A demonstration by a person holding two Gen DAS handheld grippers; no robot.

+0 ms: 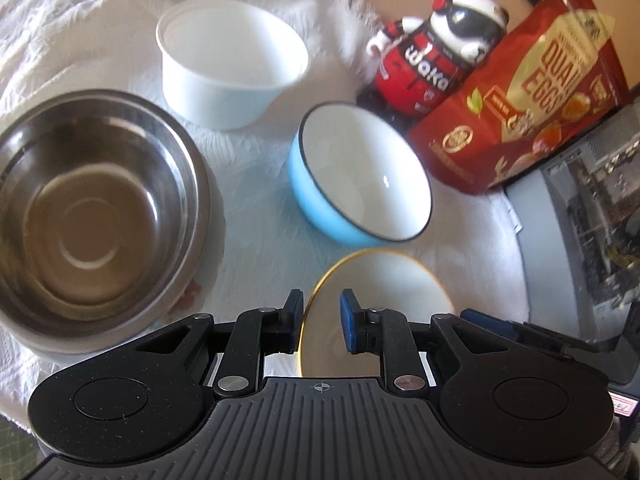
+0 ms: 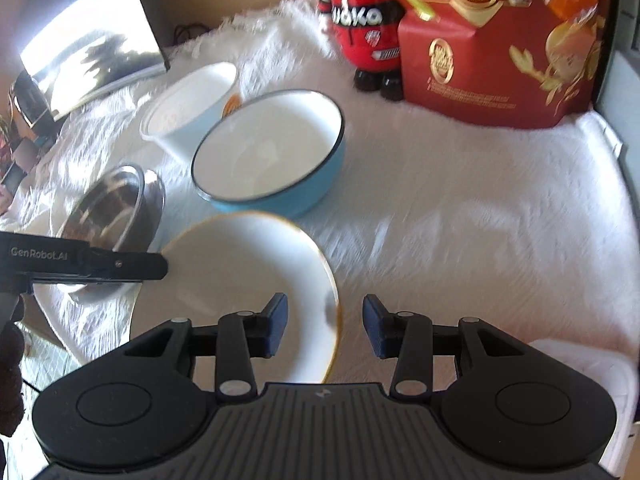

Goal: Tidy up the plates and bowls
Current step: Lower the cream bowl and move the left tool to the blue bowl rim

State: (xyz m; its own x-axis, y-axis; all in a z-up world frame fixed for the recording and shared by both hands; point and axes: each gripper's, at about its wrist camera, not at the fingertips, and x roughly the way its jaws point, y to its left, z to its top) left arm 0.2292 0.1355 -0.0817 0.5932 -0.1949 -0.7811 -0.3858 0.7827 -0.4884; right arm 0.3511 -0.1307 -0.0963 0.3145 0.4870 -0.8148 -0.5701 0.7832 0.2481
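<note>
A gold-rimmed white plate (image 1: pixel 380 284) lies near the front of the white cloth; it also shows in the right wrist view (image 2: pixel 240 272). My left gripper (image 1: pixel 320 322) straddles its left rim with the jaws slightly apart. My right gripper (image 2: pixel 325 326) is open around the plate's right rim, without touching. A blue bowl (image 1: pixel 360 176) with a white inside sits just behind the plate, and it also shows in the right wrist view (image 2: pixel 272 152). A white bowl (image 1: pixel 232 64) stands farther back. Stacked steel bowls (image 1: pixel 92 208) sit at the left.
A red panda-figure bottle (image 1: pixel 424 56) and a red quail egg bag (image 1: pixel 532 92) stand at the back right. A grey appliance (image 1: pixel 592 208) is at the right edge. A dark screen (image 2: pixel 92 48) leans at the back left in the right wrist view.
</note>
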